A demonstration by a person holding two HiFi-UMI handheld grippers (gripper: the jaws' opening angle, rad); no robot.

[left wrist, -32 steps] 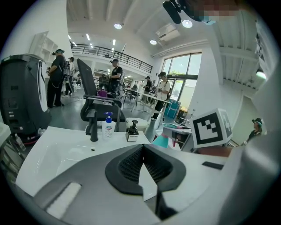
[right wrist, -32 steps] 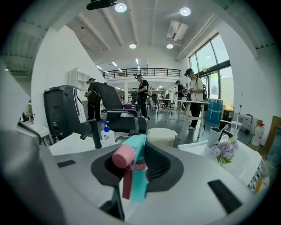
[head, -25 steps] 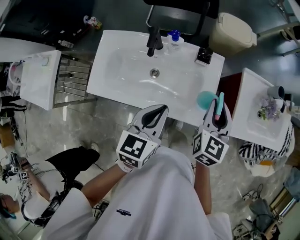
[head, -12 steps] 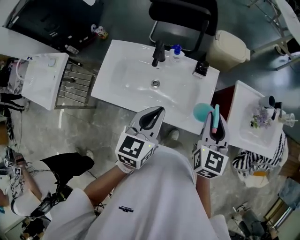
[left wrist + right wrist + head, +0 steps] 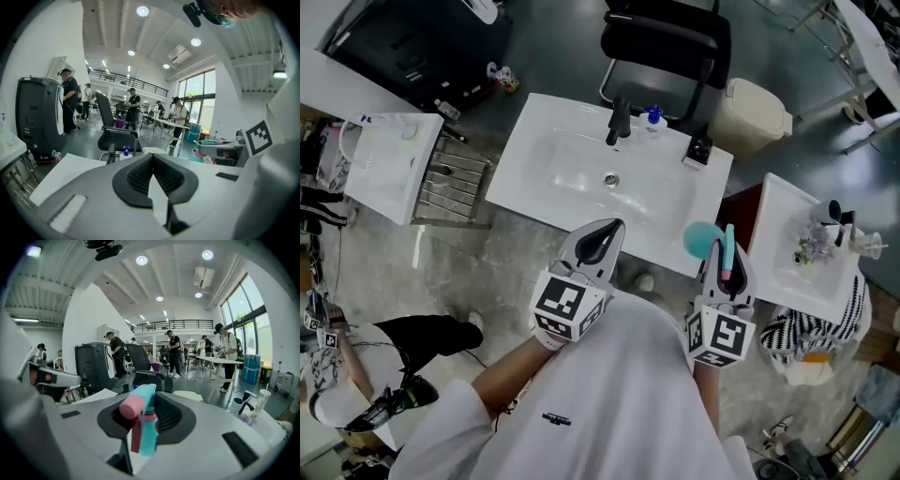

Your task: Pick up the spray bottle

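Right gripper [image 5: 727, 265] had the spray bottle [image 5: 705, 239] pinched near its sprayer head, pink trigger showing between the jaws. The bottle was off the counter by the front right corner of the sink [image 5: 562, 178], and the left gripper [image 5: 598, 242] had its jaws pressed together on nothing, so I'd call the pick basically done. Next I just needed a steady pinch, since the body could swing. The faucet [image 5: 620, 120] and blue-capped bottle [image 5: 652, 120] sat well back, the side table [image 5: 783, 220] off right, nothing blocking.
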